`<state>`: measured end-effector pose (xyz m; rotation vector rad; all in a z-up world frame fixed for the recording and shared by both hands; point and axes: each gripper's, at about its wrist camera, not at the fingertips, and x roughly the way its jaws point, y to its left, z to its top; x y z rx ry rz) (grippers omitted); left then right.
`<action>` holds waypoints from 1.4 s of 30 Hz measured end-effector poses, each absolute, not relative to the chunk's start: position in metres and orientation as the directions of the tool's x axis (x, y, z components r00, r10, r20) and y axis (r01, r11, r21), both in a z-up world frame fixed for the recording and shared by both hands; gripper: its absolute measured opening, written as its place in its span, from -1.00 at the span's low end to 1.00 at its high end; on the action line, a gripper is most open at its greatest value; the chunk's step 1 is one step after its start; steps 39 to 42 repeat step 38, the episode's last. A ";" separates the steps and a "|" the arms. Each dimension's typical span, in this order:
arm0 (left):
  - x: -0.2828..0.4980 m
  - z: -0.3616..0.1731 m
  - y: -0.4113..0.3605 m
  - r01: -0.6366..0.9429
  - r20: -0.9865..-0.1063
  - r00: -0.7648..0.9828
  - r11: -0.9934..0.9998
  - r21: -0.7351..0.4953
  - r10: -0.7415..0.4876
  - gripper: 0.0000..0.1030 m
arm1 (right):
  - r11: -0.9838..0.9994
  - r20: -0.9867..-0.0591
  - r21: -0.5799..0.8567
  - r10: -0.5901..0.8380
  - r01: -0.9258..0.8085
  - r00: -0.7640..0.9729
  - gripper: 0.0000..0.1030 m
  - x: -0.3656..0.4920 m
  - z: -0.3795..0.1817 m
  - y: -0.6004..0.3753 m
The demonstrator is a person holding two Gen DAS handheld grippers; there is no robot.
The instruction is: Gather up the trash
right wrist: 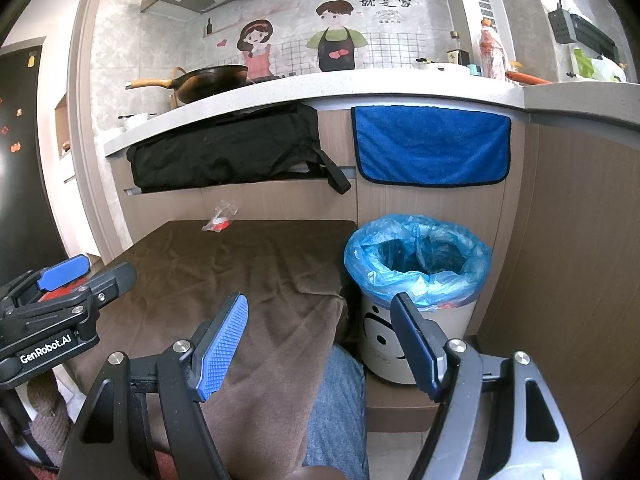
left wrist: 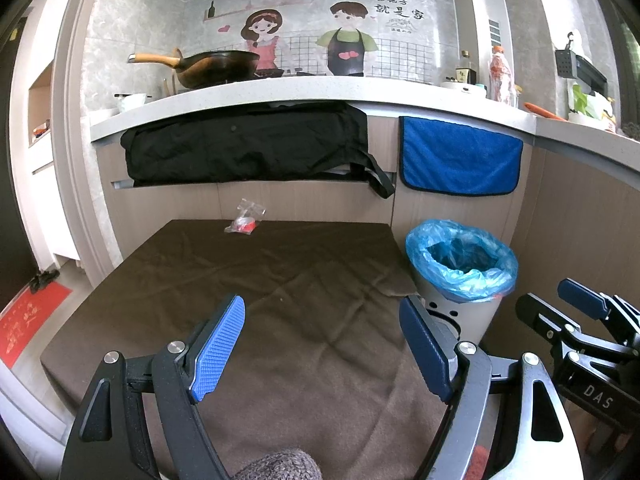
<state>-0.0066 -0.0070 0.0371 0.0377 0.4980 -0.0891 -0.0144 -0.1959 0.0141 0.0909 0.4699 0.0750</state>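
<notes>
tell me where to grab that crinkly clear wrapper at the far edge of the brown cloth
Pinch the raised clear flap at the top of the wrapper, coming from above and the near side. It stands up off the brown cloth, while the red part lies low. The left gripper is open and faces it.

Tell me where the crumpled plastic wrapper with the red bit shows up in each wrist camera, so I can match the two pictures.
Left wrist: the plastic wrapper lies at the far edge of the brown cloth, left of centre, below the black bag.
Right wrist: the wrapper sits at the cloth's far left corner, upper left of centre.
Shared landmark: the trash bin with its blue liner, to the wrapper's right in both views.
</notes>
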 end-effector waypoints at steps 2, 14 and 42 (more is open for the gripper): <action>-0.007 0.037 -0.007 0.093 -0.479 0.874 0.996 0.015 -0.075 0.55 | 0.994 -0.449 0.103 0.091 -0.049 0.889 0.39 -0.014 0.014 -0.195; -0.007 0.037 -0.009 0.093 -0.480 0.874 0.996 0.015 -0.074 0.55 | 0.994 -0.449 0.104 0.088 -0.046 0.889 0.39 -0.014 0.015 -0.195; 0.008 0.030 -0.003 0.143 -0.531 0.837 0.990 -0.015 -0.129 0.55 | 0.995 -0.448 0.098 0.059 -0.016 0.892 0.39 -0.014 0.017 -0.197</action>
